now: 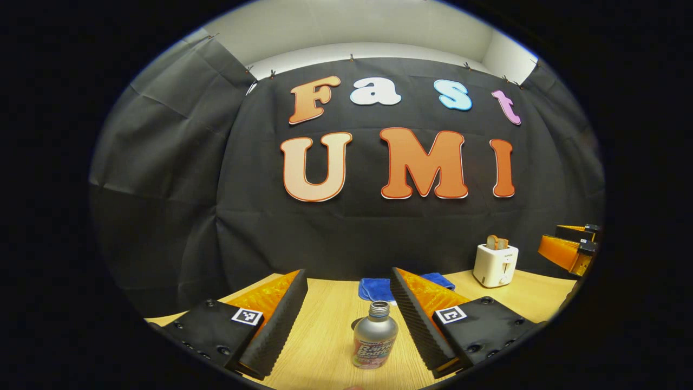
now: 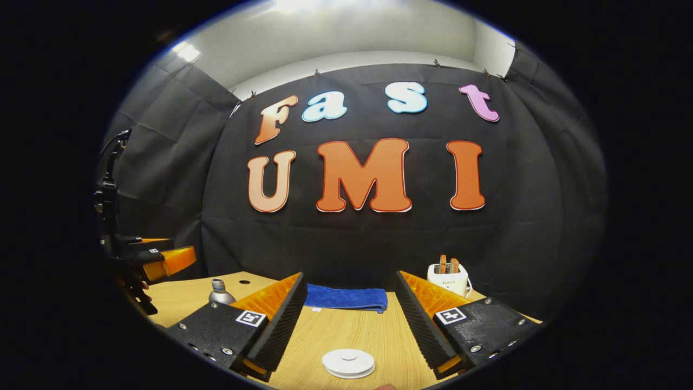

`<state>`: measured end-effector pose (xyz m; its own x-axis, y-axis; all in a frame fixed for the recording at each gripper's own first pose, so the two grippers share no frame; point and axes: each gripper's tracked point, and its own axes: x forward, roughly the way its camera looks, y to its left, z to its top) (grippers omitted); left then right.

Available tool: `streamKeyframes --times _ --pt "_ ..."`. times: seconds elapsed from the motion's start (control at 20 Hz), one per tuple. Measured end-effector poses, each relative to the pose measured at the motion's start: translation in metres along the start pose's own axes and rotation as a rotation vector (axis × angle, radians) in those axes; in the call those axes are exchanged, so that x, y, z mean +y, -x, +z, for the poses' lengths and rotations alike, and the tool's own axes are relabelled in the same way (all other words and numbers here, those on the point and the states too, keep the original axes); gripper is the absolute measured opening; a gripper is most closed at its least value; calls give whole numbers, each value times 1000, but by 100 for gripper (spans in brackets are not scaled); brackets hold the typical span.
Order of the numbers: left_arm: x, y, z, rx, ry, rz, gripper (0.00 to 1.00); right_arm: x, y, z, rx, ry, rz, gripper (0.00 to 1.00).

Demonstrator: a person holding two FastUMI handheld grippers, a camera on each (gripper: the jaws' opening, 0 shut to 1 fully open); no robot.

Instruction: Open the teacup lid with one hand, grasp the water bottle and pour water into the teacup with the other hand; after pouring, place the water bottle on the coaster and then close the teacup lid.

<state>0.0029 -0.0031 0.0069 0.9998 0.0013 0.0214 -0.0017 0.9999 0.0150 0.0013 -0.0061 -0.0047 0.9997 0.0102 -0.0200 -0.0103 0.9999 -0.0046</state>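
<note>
A silver water bottle (image 1: 375, 336) with an uncapped neck stands upright on the wooden table (image 1: 325, 346). It sits between the spread fingers of my left gripper (image 1: 347, 275), which is open and apart from it. In the right gripper view the same bottle (image 2: 221, 292) shows at the left, partly hidden behind one finger. My right gripper (image 2: 349, 277) is open above a white round teacup lid (image 2: 348, 362) with a small knob; the cup beneath is mostly hidden. Each gripper appears at the edge of the other's view: right gripper (image 1: 571, 249), left gripper (image 2: 157, 260).
A folded blue cloth (image 2: 346, 298) lies at the back of the table against the wall. A white toaster (image 1: 495, 265) holding bread slices stands at the back right. Bare wood lies between the bottle and the lid.
</note>
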Motion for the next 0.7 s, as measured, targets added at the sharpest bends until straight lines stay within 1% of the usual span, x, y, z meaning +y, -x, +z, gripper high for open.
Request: streamKeyframes --times 0.25,0.3,0.35,0.45,0.55,0.6,0.65,0.7 --pt "1 2 -4 6 7 5 97 -2 -3 -19 41 21 2 98" --pt "0 2 -5 8 7 2 100 0 -3 -26 54 22 7 98" --pt "0 2 -8 12 6 2 97 1 -4 -32 67 23 12 98" --pt "1 3 -12 20 -1 5 97 5 -8 -45 83 23 32 98" --pt "-1 4 -15 25 -2 2 97 5 -15 -68 119 11 45 95" --pt "0 4 -16 28 -4 3 100 3 -18 -83 159 0 41 91" --pt "1 5 -18 31 -8 5 97 3 -20 -95 193 -9 43 89" --pt "3 5 -19 34 -11 9 100 3 -23 -105 221 -18 41 87"
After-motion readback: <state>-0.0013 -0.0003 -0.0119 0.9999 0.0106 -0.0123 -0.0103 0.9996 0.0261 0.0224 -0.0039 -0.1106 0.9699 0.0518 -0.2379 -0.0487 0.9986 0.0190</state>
